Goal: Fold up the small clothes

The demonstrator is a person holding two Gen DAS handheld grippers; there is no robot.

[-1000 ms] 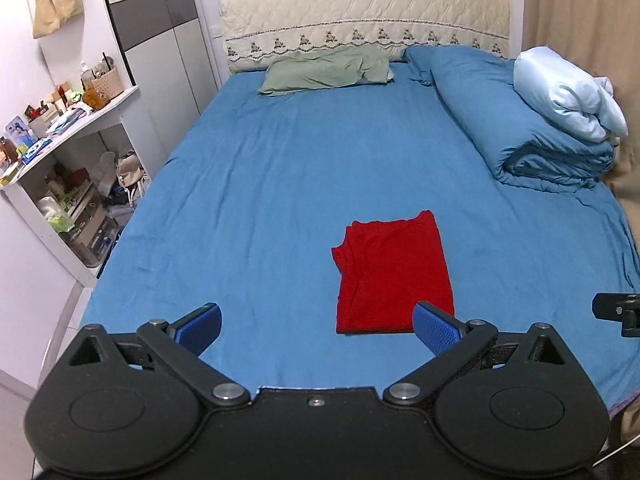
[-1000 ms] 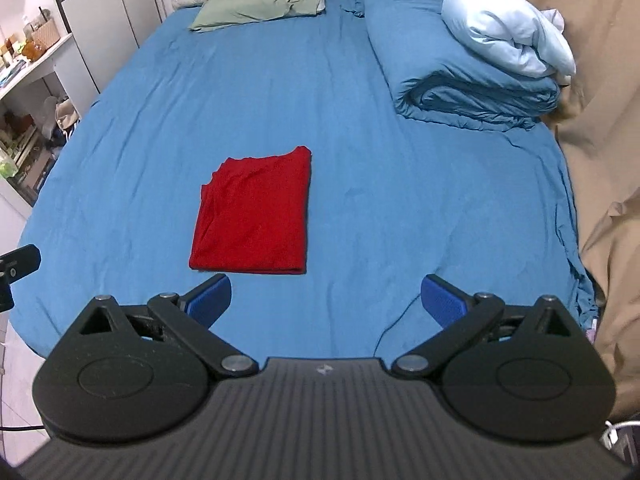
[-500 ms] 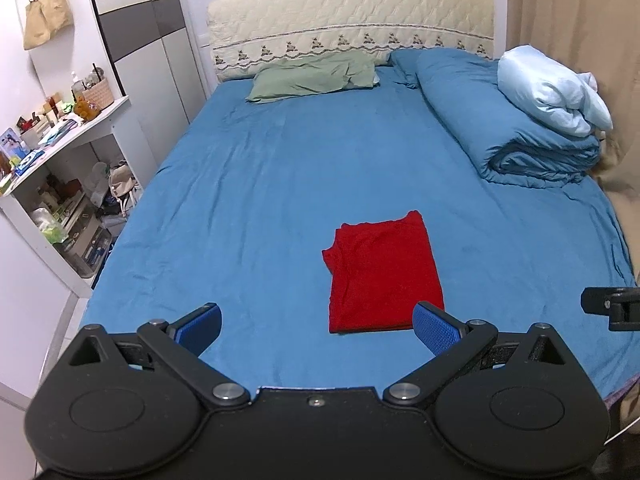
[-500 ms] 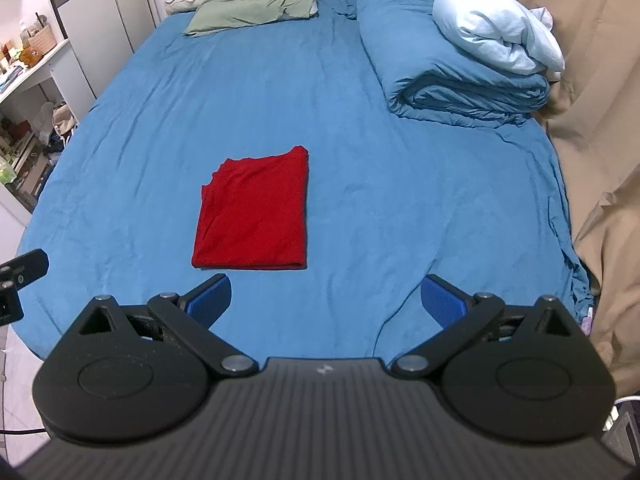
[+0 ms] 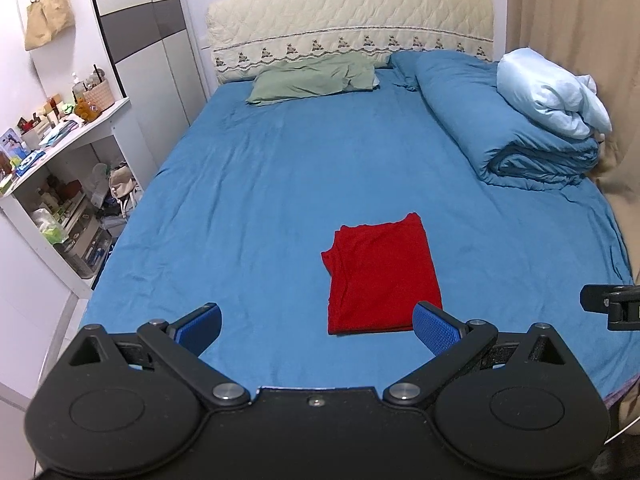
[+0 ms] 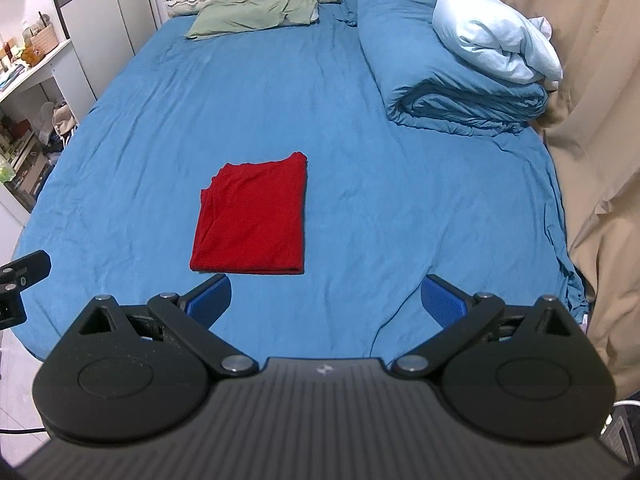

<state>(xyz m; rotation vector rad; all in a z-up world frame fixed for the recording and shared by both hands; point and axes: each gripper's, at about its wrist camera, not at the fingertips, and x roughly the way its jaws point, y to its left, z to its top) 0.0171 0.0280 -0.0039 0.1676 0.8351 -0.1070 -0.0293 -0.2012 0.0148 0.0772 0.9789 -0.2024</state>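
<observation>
The folded red knit garment (image 5: 382, 274) lies flat on the blue bedsheet (image 5: 260, 184), its long axis running toward the headboard. Both the left gripper (image 5: 316, 326) and right gripper (image 6: 326, 300) hover spread wide, empty; the left looks nearer.

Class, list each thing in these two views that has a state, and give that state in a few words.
red garment: folded into a rectangle, flat on the blue sheet.
blue duvet: rolled up along the bed's side.
light blue quilt: bundled on top of the duvet.
green pillow: lying flat, rumpled.
left claw: open, empty.
right claw: open, empty.
</observation>
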